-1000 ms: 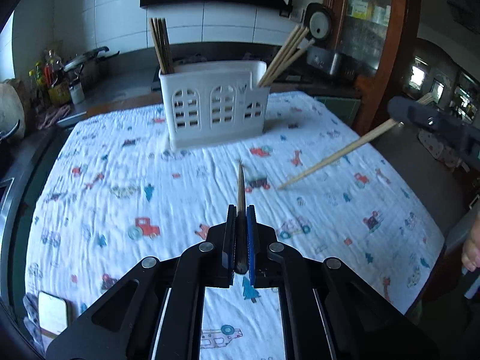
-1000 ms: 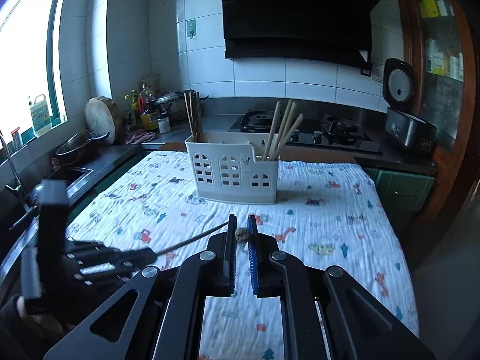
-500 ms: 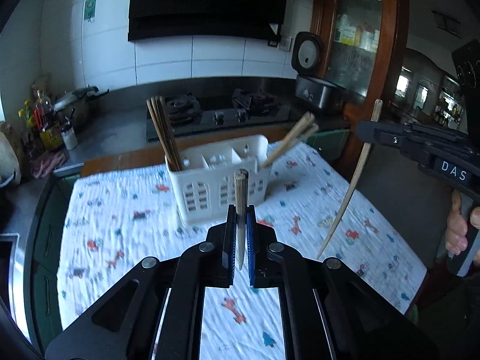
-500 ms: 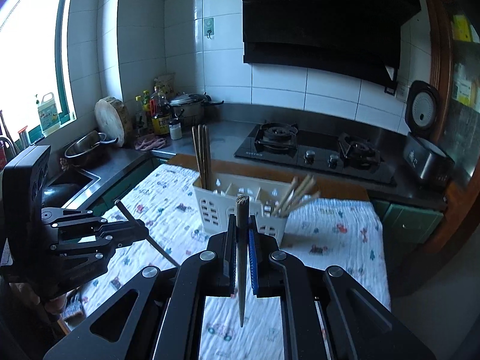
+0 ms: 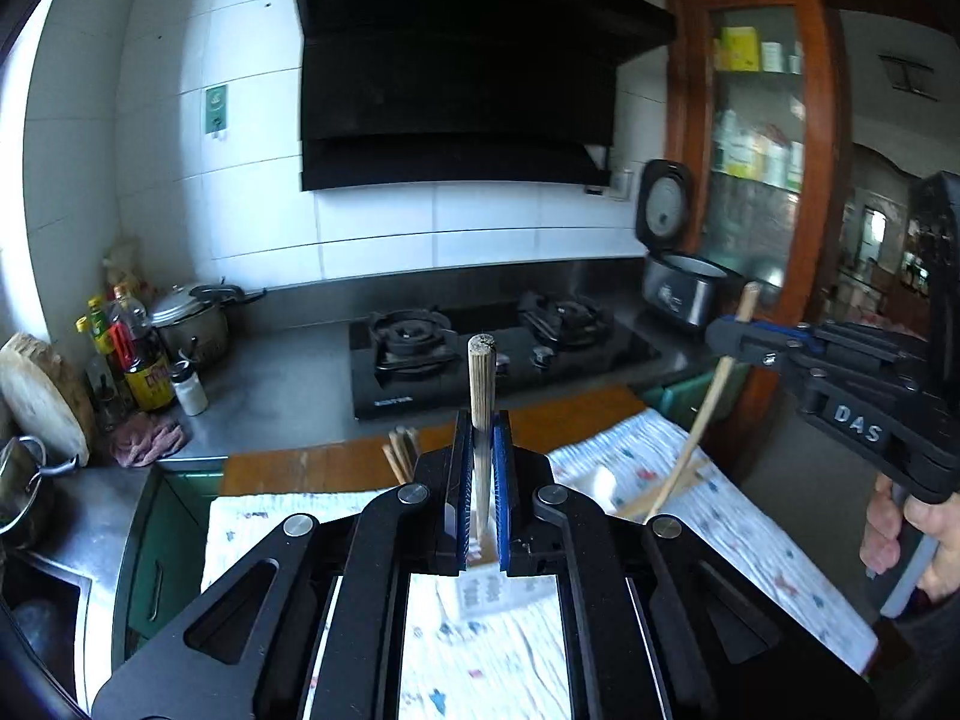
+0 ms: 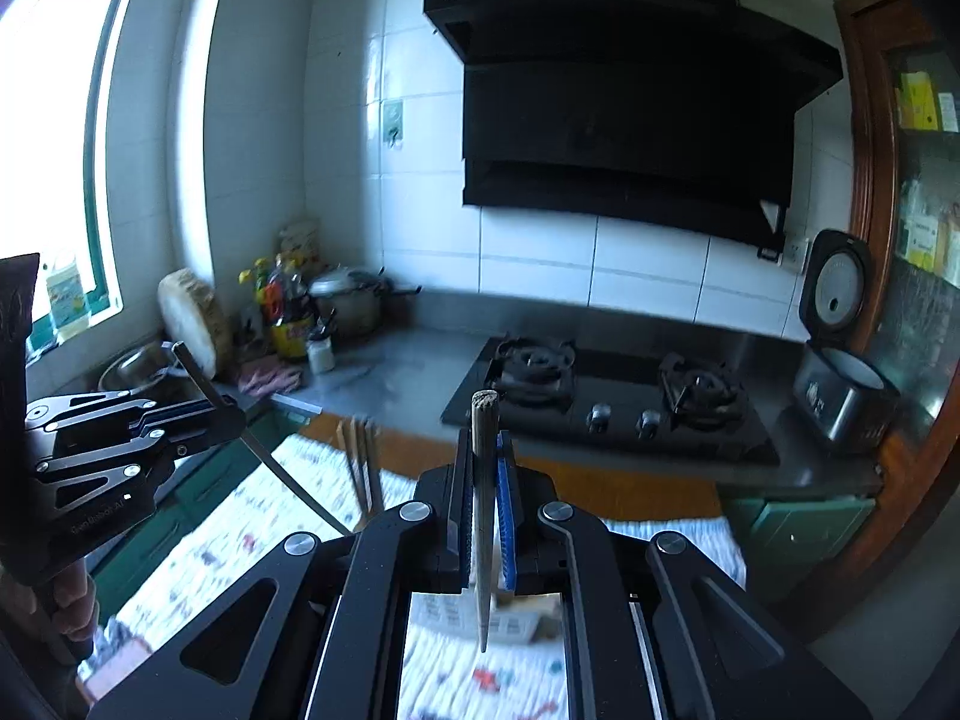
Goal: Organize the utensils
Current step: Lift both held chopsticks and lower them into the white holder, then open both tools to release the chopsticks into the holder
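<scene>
Left gripper (image 5: 482, 468) clamped on one upright chopstick (image 5: 481, 384), blunt end up. Right gripper (image 6: 482, 498) clamped on second chopstick (image 6: 483, 480), also near upright, tip hanging below pads. Both raised above patterned cloth (image 5: 738, 516) on table, stove (image 5: 510, 354) behind. White holder (image 6: 474, 615) glimpsed low between right gripper's arms, mostly hidden; compartments not readable. Dark chopsticks (image 6: 363, 468) stand from its left end; pale ones (image 5: 654, 498) lean at its right end, blurred. Rice cooker (image 5: 678, 282) stands lid-open on counter; contents not visible.
</scene>
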`<state>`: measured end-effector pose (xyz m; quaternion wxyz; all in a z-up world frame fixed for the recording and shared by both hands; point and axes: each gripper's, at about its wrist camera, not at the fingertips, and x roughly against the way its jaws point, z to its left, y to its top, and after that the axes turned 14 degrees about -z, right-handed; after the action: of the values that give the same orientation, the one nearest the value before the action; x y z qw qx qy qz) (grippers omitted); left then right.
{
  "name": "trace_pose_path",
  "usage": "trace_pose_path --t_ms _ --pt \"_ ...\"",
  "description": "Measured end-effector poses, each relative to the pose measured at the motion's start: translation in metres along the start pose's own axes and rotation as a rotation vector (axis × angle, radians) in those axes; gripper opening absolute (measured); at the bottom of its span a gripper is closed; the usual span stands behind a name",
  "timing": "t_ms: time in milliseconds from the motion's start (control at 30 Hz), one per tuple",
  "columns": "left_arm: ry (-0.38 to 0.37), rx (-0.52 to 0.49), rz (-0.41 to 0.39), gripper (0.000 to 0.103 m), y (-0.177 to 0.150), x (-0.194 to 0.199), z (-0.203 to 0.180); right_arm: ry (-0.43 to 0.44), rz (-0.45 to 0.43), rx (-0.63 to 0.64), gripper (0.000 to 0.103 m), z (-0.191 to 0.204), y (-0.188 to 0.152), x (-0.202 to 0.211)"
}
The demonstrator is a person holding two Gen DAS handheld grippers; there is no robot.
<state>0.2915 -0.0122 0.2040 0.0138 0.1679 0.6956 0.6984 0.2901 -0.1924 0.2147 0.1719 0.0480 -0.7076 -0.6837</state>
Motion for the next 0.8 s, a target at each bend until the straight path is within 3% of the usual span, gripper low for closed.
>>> trace_pose_path --t_ms 200,400,800 --pt "0.015 0.029 0.043 0.005 -0.013 -0.034 0.015 -0.046 -0.015 0.003 0.007 -0.007 0.0 -0.035" --pt "-0.01 0.082 0.109 0.005 -0.04 -0.057 0.033 -0.061 0.008 -0.004 0.007 -0.013 -0.022 -0.061" --pt "-0.024 0.117 0.205 0.006 -0.081 -0.074 0.04 -0.052 0.083 -0.036 0.007 -0.019 -0.063 -0.082"
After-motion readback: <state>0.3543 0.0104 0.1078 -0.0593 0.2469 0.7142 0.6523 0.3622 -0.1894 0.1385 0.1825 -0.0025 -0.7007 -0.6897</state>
